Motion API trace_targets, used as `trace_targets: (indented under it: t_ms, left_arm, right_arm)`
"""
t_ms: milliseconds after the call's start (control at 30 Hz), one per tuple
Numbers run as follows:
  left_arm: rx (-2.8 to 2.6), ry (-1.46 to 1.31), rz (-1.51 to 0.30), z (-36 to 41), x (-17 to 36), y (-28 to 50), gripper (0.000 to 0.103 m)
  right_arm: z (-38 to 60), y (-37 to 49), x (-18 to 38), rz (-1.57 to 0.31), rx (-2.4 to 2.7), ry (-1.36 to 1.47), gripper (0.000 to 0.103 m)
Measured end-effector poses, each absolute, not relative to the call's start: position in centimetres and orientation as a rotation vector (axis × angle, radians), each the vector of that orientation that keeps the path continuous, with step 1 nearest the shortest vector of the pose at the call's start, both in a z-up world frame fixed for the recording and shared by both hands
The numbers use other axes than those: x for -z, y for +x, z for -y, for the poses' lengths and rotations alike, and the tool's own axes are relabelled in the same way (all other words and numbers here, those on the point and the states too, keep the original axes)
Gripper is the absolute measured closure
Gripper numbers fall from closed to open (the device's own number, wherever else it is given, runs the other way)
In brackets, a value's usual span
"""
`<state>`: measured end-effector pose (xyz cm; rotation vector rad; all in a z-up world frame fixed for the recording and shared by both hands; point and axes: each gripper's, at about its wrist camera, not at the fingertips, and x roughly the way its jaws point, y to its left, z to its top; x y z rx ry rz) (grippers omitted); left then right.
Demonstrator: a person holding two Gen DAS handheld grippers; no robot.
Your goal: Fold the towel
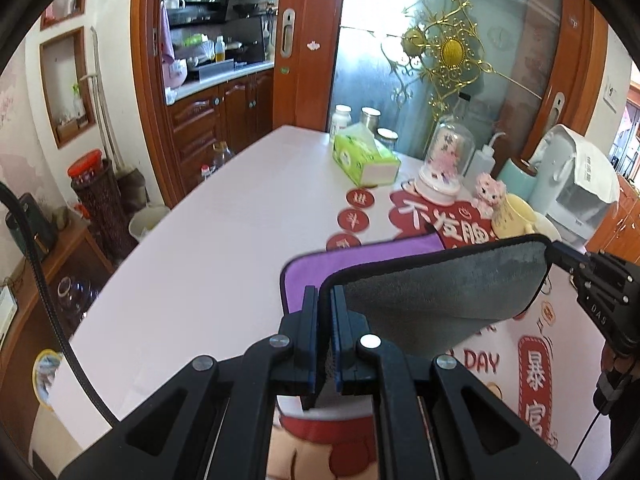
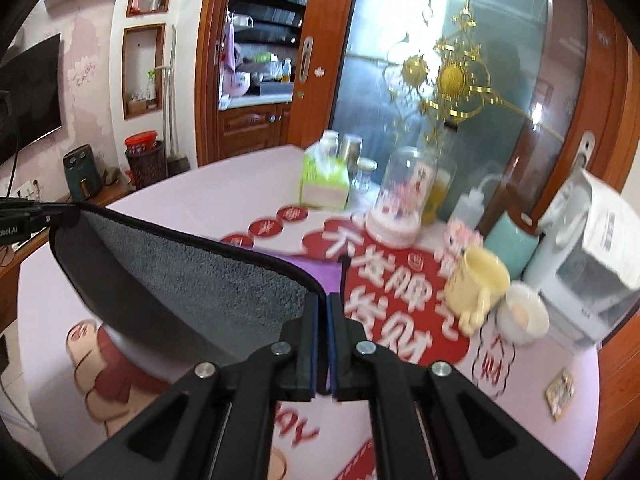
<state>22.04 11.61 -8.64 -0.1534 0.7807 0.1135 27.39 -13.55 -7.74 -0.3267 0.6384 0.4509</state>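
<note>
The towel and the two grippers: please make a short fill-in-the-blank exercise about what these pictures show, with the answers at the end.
1. The lifted side of the towel is grey; the side lying on the table is ____.
2. The left gripper and the right gripper each pinch one ____ of the towel.
3. The tissue box behind the towel is ____ in colour.
4. The edge of the towel is trimmed in ____.

Answers: purple; corner; green; black

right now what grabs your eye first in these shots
The grey towel stretched in mid-air between the left gripper and right gripper, each shut on a corner, its purple side still on the table. Behind it, big red characters on the table cover and a gold ornament on the glass door.
</note>
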Motion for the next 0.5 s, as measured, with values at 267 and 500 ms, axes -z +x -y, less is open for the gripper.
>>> trace_targets:
  t_ms: [267,500]
  left_arm:
    - [-0.113,-0.141,-0.748,-13.0,9.9,27.3,0.099]
    - [-0.119,-0.155,-0.784,-14.0,13.4,32.3,0.099]
  right_arm:
    - [11.7,31.7,8.6,-0.609,-0.429,-0.351,0.099]
    - [10.5,35.3,12.4,-0.669,-0.402,-0.347,0.099]
